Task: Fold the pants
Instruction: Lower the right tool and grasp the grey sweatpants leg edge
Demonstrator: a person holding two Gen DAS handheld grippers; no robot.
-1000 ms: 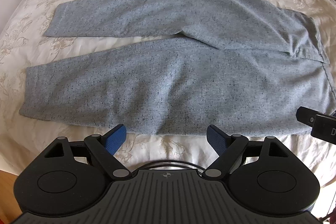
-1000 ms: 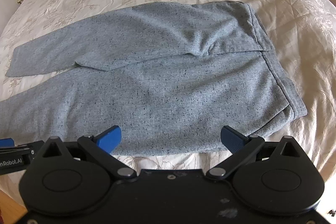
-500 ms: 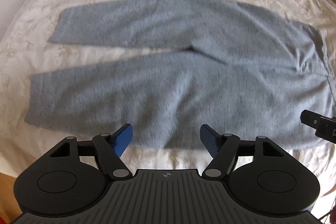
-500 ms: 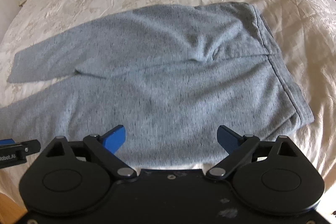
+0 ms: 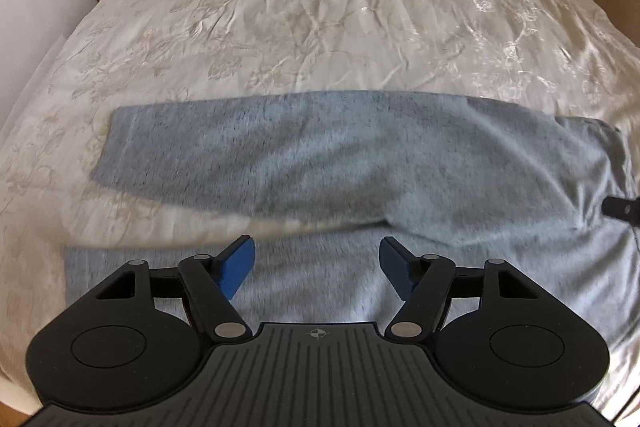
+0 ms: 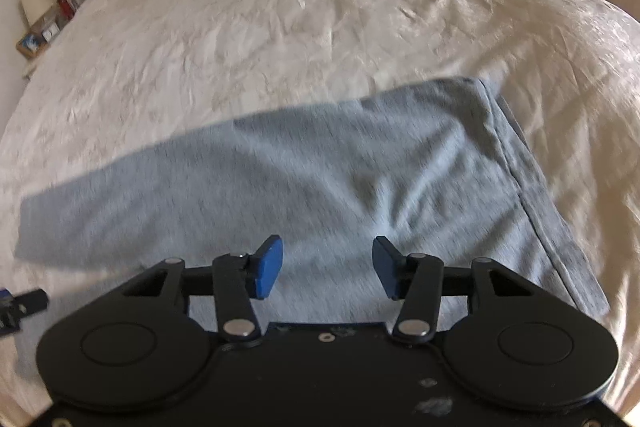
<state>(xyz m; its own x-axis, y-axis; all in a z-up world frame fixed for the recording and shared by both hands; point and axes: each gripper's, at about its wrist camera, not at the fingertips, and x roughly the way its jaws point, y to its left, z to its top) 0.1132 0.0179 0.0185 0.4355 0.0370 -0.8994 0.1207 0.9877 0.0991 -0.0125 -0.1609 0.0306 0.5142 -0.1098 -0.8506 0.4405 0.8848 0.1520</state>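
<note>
We're over the bed (image 5: 320,7) now, both grippers pointing steeply down at the grey pants (image 5: 340,155), which lie spread flat across the cream cover with the waistband off to the right and the two legs running out to the left. In the left wrist view the far leg shows whole, a pale strip of cover splits it from the near leg, and the near leg runs under our left gripper (image 5: 316,269). Its blue fingers (image 5: 236,267) stand apart and are closing a little, with cloth below them but nothing pinched that we can see. Over at the right gripper (image 6: 326,267) the jaws are closing fast, roughly half open, hanging above the seat of the pants near the waistband (image 6: 524,195). The frames are smeared with motion, so we can't say for sure whether either pair of tips touches fabric.

We'd call this the opening step: lining up on the near leg for the lengthwise fold, leg over leg. Nothing is folded yet. Next we need both grippers down on the near edge, left along the leg, right by the waist, a firm pinch through both layers, then a lift and carry across to the far leg, keeping the two hands level so the cloth doesn't skew.
</note>
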